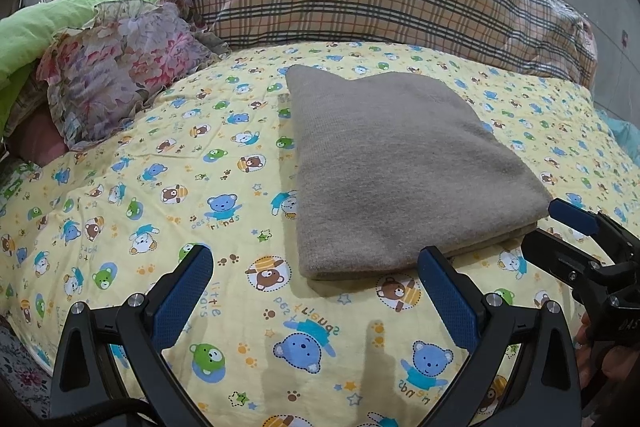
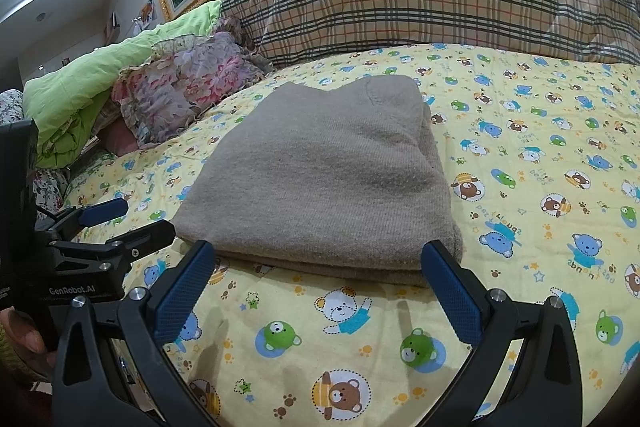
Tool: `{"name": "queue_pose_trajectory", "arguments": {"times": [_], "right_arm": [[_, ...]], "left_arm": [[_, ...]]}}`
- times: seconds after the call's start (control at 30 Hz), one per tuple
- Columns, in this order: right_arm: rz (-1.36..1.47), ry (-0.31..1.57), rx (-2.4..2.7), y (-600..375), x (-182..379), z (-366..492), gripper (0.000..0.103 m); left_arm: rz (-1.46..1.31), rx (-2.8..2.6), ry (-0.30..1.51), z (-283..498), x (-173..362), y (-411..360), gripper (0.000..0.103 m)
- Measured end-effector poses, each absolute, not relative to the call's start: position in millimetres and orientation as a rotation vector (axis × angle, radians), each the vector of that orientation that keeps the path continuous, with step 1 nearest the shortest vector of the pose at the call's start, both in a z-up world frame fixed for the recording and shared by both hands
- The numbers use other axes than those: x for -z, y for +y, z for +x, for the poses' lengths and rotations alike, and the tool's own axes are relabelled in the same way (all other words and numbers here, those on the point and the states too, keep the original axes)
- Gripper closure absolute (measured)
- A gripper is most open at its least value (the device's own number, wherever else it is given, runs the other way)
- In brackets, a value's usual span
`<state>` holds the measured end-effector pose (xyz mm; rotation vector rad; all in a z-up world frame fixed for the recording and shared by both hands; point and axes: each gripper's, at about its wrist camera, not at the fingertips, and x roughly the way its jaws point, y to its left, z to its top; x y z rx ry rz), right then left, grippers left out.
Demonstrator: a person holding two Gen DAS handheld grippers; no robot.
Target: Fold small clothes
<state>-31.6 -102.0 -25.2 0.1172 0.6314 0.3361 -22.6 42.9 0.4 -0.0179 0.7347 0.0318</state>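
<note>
The left gripper (image 1: 316,267) and right gripper (image 2: 318,263) hover level and side by side, blue-padded jaws spread wide and empty, just short of the folded grey-brown knitted garment (image 2: 320,179) lying on the yellow bear-print bedsheet (image 2: 520,155).

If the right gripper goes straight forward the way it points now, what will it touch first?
Most likely the near edge of the folded grey-brown garment: the right gripper is open, with that edge between its fingers. Its height above the bear-print sheet is unclear.
</note>
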Motion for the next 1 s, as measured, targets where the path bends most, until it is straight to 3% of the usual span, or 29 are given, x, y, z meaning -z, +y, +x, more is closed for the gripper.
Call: {"name": "queue_pose_trajectory", "arguments": {"times": [1.0], "right_arm": [[0.135, 0.632, -0.323, -107.8, 23.4, -31.1, 0.0]], "left_arm": [[-0.007, -0.026, 0.74, -18.6, -2.2, 42.3, 0.001]]}}
